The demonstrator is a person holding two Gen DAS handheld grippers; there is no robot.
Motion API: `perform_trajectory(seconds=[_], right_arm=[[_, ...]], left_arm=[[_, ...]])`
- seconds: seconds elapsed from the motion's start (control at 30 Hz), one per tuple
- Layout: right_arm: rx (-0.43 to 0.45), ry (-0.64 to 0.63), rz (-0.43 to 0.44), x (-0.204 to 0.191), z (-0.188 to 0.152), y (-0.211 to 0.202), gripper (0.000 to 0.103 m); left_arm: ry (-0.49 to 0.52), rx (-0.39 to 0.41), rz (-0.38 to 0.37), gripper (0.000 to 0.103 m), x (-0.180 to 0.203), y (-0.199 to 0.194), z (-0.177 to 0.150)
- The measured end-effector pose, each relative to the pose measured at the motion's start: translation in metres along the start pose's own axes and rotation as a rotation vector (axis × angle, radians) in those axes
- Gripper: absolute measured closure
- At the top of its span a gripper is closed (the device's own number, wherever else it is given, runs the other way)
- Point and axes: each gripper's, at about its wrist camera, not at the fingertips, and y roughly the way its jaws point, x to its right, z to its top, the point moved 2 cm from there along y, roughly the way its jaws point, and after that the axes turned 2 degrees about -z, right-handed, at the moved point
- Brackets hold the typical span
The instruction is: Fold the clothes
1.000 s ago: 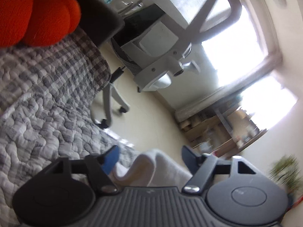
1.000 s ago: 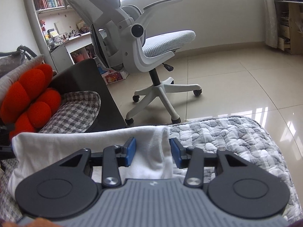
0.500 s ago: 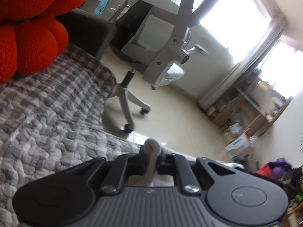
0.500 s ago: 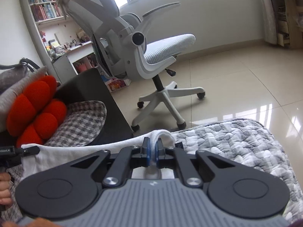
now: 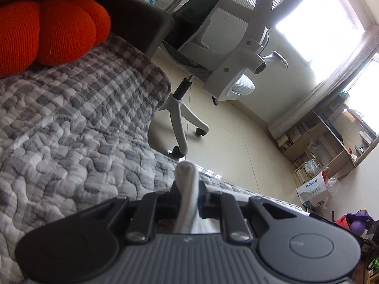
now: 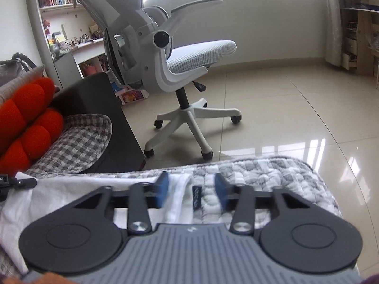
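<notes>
Now the two grippers part ways over a white garment spread across the grey quilt at the bottom of both views. Half a second ago each had a bunched edge pinched tight; the left gripper keeps its hold, jaws close together on an upright ridge of white cloth at lower centre of its frame, though they are starting to ease. The right gripper is opening — its blue pads stand apart, and the hem with a small dark label lies loose between them on the quilt, touched by neither pad so far as the view shows.

Judged from that, a fold has likely just been laid down on the right side and let go, while the left side waits its turn. The garment runs as a flat white band from the right gripper toward the left edge of the right wrist frame, where the dark tip of the other tool shows.

An orange cushion fills the upper left of the left wrist view, and a white office chair stands on the tiled floor beyond the quilt — well clear of the work. Releasing the left edge and smoothing the fold look like the next calls.
</notes>
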Motion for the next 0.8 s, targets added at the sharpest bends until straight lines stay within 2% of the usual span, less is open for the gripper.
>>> perform_trajectory(seconds=[0.1, 0.13, 0.17, 0.2, 0.23, 0.37, 0.5, 0.67, 0.73, 0.8], right_arm=[[-0.015, 0.016, 0.062, 0.004, -0.005, 0.011, 0.042], [-0.019, -0.002, 0.076, 0.001, -0.006, 0.012, 0.045], [-0.017, -0.03, 0.089, -0.004, -0.006, 0.011, 0.055], [-0.003, -0.046, 0.104, -0.008, -0.005, 0.007, 0.084], [0.019, -0.052, 0.121, -0.01, -0.003, 0.002, 0.094], [0.066, -0.057, 0.128, -0.011, 0.005, -0.022, 0.097], [0.054, -0.017, 0.135, -0.014, 0.014, -0.044, 0.097], [0.011, 0.058, 0.085, -0.024, 0.026, -0.038, 0.097], [-0.004, 0.075, 0.061, -0.027, 0.025, -0.026, 0.089], [-0.022, 0.078, 0.077, -0.023, 0.019, -0.02, 0.087]], left_arm=[[0.011, 0.008, 0.002, 0.089, 0.001, 0.001, -0.001], [0.015, 0.012, 0.002, 0.089, 0.001, 0.001, -0.001], [0.019, 0.016, 0.002, 0.09, 0.002, 0.001, -0.002], [0.023, 0.02, 0.003, 0.091, 0.002, 0.0, -0.002], [0.023, 0.024, 0.003, 0.091, 0.002, -0.001, -0.002], [-0.003, 0.025, -0.002, 0.093, 0.002, -0.004, 0.0], [0.014, 0.03, -0.002, 0.093, 0.007, -0.007, 0.0], [-0.023, 0.02, -0.009, 0.093, 0.002, -0.007, 0.003], [-0.032, 0.016, -0.011, 0.093, -0.001, -0.006, 0.003], [-0.037, 0.014, -0.015, 0.093, -0.004, -0.005, 0.001]])
